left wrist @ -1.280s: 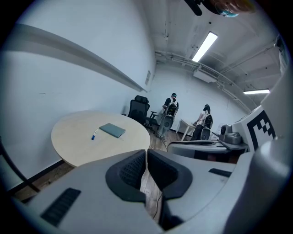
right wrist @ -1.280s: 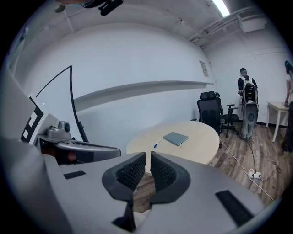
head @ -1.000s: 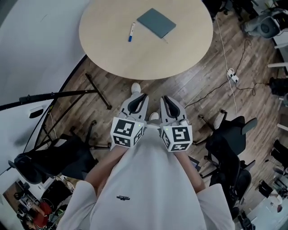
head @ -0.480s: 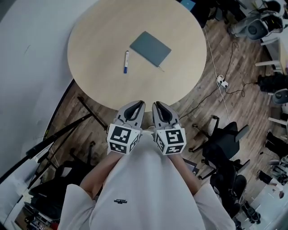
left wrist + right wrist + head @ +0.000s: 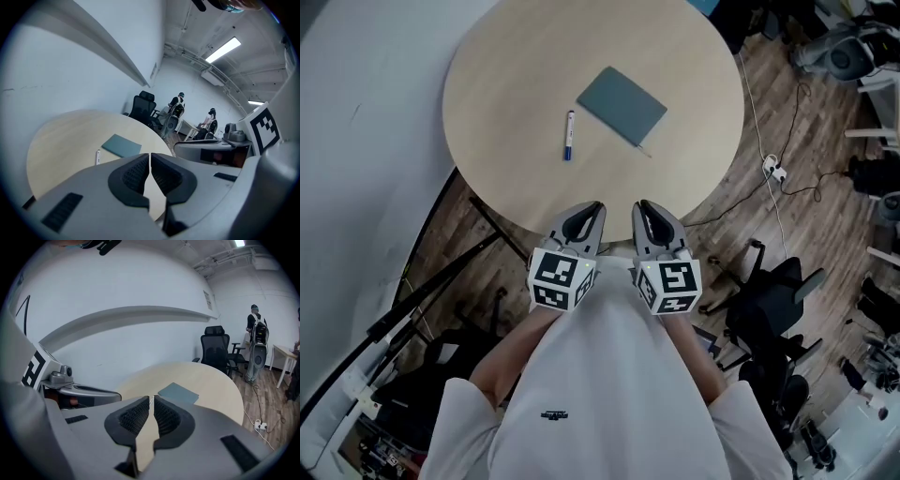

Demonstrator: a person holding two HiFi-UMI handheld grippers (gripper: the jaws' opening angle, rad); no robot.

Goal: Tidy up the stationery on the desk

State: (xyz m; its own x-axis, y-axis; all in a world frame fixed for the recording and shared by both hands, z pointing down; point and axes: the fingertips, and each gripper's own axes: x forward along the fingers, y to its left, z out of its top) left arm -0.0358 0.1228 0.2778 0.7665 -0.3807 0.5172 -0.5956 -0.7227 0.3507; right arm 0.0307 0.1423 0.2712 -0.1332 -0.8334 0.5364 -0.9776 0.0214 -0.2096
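A grey-blue notebook [image 5: 622, 105] lies near the middle of the round beige table [image 5: 516, 56]. To its left lies a white pen with a blue cap [image 5: 569, 135]. My left gripper [image 5: 584, 214] and right gripper [image 5: 647, 212] are held side by side at the table's near edge, well short of both items. Both are shut with nothing between their jaws. The left gripper view shows its shut gripper [image 5: 150, 157] with the notebook [image 5: 122, 145] and pen [image 5: 98, 157] beyond it. The right gripper view shows its gripper [image 5: 151, 400] pointing at the notebook [image 5: 178, 393].
A curved white wall [image 5: 356, 141] runs along the left. Black office chairs [image 5: 769, 291] stand on the wood floor at the right, with a cable and power strip [image 5: 776, 171]. A black stand's legs [image 5: 441, 272] reach under the table. People stand far off [image 5: 255, 329].
Both grippers have moved forward together from over the floor to the table's near edge. The table, notebook and pen now sit closer in view. Both sets of jaws stay shut.
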